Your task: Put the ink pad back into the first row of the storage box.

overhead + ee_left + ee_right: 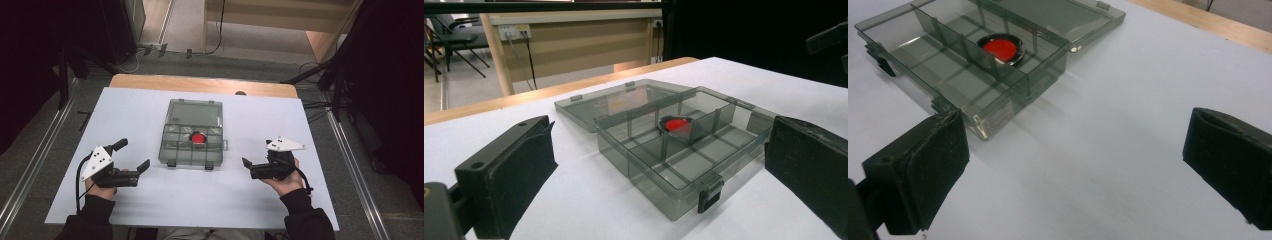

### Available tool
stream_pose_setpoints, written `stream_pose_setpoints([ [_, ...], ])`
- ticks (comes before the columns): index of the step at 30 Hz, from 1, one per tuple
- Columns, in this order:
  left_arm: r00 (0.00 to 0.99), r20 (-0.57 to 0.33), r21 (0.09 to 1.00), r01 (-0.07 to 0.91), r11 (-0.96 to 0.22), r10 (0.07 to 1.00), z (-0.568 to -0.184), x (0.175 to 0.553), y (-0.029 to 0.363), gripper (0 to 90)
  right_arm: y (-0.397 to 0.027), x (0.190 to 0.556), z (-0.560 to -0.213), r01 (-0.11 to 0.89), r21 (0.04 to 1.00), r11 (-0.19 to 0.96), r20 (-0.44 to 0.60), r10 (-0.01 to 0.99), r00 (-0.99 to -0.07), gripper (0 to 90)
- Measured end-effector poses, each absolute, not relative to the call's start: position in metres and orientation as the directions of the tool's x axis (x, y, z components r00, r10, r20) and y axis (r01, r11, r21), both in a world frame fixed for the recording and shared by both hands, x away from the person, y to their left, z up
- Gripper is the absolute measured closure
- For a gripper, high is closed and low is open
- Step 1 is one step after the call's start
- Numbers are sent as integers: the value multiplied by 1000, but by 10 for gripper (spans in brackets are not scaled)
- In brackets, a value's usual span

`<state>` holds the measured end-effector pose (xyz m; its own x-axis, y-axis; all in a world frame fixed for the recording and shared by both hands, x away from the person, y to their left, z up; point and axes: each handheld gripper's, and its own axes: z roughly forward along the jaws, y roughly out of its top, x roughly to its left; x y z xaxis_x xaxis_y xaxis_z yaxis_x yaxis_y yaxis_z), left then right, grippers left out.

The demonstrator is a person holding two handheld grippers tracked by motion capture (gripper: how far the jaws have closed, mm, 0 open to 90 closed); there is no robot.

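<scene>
White tabletop [280, 150] held the open compartment box [192, 150], red disc [198, 137] inside, between both grippers. Left gripper [134, 156] and right gripper [246, 163] gaped, empty; a square, level approach seemed wisest.

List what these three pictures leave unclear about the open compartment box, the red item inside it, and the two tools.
- Red item: left gripper view, a divider hides its lower part; too small in the high view to identify.
- Compartment box: right gripper view, the top edge cuts off its lid.
- Left tool: the frame edges cut off both its pads.
- Right tool: the bottom edge cuts off its body.
</scene>
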<state>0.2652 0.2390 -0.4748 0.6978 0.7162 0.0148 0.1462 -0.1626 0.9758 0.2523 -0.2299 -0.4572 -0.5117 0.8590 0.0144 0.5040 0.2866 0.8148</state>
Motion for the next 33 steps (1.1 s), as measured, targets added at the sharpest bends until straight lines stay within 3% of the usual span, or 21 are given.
stream_pose_setpoints([
  [14, 702, 21, 974, 145, -172, 712, -475, 264, 237, 0, -262, 231, -483, 455, 868, 198, 60, 868, -493, 0],
  [24, 704, 18, 976, 144, -166, 710, -475, 263, 237, 0, -282, 215, -502, 368, 929, 26, 135, 905, -404, 0],
  [33, 705, 10, 976, 147, -159, 709, -475, 264, 237, 0, -281, 213, -499, 344, 939, 21, 127, 906, -403, 0],
])
